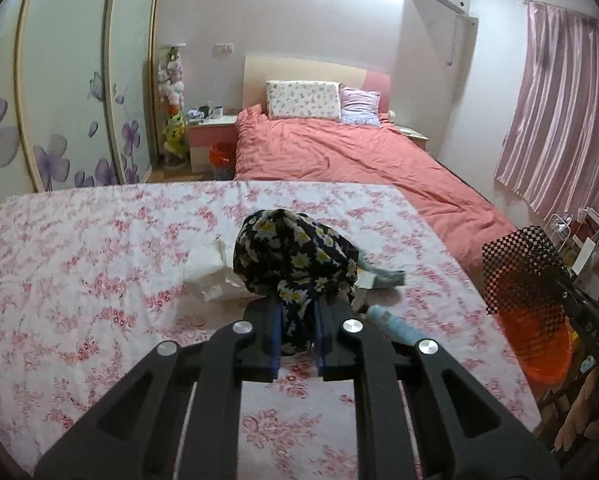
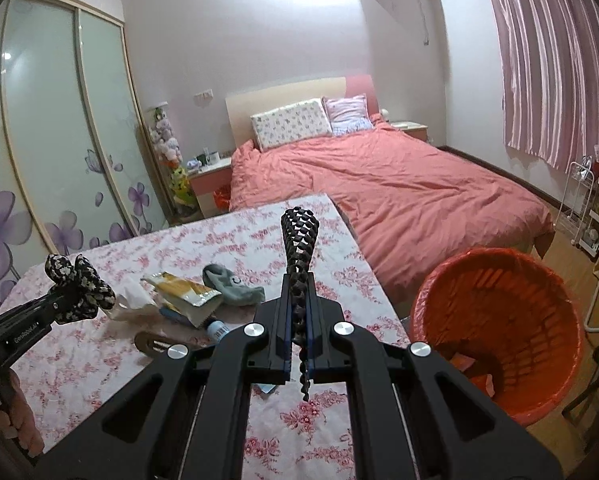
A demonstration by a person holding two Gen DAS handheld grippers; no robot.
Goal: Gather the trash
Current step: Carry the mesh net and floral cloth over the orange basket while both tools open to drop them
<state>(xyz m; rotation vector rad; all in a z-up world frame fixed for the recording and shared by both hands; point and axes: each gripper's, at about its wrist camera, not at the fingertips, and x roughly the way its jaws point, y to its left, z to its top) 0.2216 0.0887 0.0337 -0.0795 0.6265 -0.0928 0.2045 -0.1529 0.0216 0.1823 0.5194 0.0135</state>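
Observation:
My left gripper (image 1: 298,312) is shut on a dark cloth with yellow and white flowers (image 1: 295,256), held bunched up above the table. That gripper (image 2: 61,300) and its cloth (image 2: 81,284) also show at the left of the right wrist view. My right gripper (image 2: 299,312) is shut on a black-and-white checkered strip of cloth (image 2: 299,236) that stands up between the pads. The orange-lined trash bin (image 2: 499,332) stands on the floor just right of the table. On the table lie a white tissue (image 2: 133,304), a yellow wrapper (image 2: 183,292), a grey sock (image 2: 231,288) and a small blue bottle (image 2: 217,326).
The table wears a pink floral cloth (image 2: 99,360); a brown flat object (image 2: 155,344) lies near the bottle. Beyond it stands a bed with a salmon cover (image 2: 399,200). A sliding wardrobe (image 2: 59,140) fills the left wall, and a white rack (image 2: 587,200) stands at the right.

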